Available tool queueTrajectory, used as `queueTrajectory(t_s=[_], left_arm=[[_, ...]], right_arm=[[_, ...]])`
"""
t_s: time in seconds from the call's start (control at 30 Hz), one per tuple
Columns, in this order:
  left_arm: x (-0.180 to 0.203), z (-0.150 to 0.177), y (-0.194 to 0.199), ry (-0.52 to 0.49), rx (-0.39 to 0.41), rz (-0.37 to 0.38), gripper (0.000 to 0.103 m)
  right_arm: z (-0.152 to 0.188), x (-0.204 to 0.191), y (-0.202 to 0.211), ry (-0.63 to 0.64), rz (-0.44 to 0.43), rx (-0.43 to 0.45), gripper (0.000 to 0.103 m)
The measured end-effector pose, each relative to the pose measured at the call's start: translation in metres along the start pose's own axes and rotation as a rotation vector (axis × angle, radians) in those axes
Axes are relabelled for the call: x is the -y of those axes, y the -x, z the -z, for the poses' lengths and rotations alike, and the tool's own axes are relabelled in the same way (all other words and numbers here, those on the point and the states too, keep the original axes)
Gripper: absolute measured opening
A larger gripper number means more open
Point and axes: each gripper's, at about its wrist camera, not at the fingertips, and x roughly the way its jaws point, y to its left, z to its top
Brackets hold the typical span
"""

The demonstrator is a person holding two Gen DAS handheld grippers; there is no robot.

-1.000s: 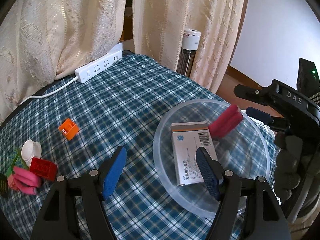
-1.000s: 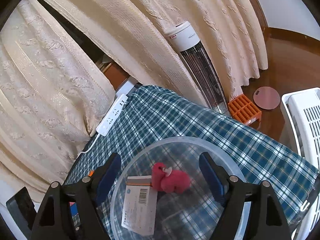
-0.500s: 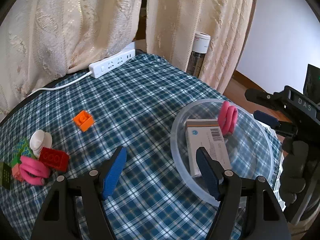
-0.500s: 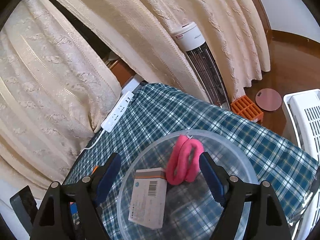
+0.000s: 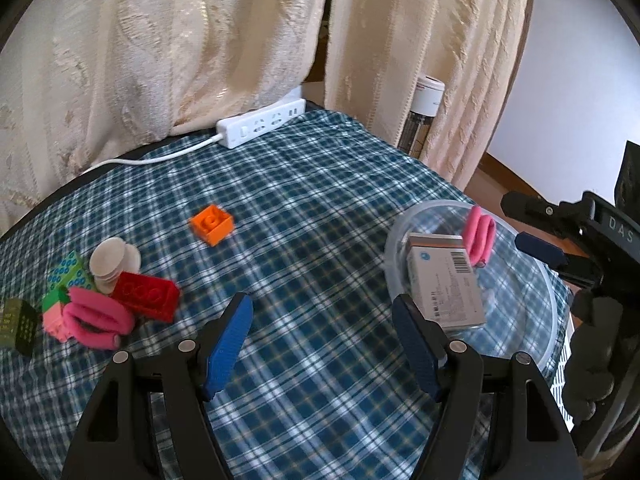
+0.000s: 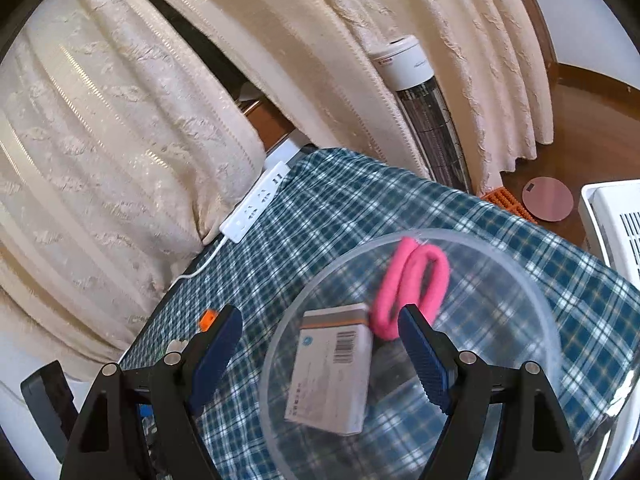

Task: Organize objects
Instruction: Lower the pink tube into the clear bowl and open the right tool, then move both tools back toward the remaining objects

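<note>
A clear round bowl (image 5: 548,320) (image 6: 520,264) sits on the plaid table's right side, holding a white medicine box (image 5: 442,280) (image 6: 332,364) and a pink hair tie (image 5: 480,234) (image 6: 412,280). My left gripper (image 5: 320,344) is open and empty above the cloth, left of the bowl. My right gripper (image 6: 316,356) is open and empty above the bowl; it also shows in the left wrist view (image 5: 540,248). At the left lie an orange brick (image 5: 212,224), a red brick (image 5: 146,294), a second pink hair tie (image 5: 98,320), white caps (image 5: 112,262) and small boxes (image 5: 66,274).
A white power strip (image 5: 260,126) (image 6: 256,204) with its cord lies at the table's far edge under cream curtains. A tower heater (image 6: 428,112) stands behind the table. A white crate (image 6: 612,224) and an orange item are on the floor to the right.
The left gripper has pulled back and swung left, off the bowl, bringing the pile at the left into fuller view. The pink hair tie has dropped and settled in the bowl. The right gripper rose slightly.
</note>
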Motion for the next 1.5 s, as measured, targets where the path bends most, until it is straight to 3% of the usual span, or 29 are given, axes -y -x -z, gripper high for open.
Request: queueTrajectory(t_s=[0.37, 0.77, 1.5], left_arm=[[-0.047, 0.009, 0.015, 0.073, 0.011, -0.061, 0.075], [-0.112, 0.024, 0.031, 0.174, 0.015, -0.155, 0.075], [-0.2, 0.046, 0.043, 0.323, 0.0, -0.267, 0.075]], right_arm=[[0.025, -0.041, -0.017, 0.106, -0.006, -0.032, 0.084], [0.061, -0.106, -0.038, 0.332, -0.066, -0.024, 0.084], [0.116, -0.178, -0.102, 0.573, -0.056, -0.158, 0.084]])
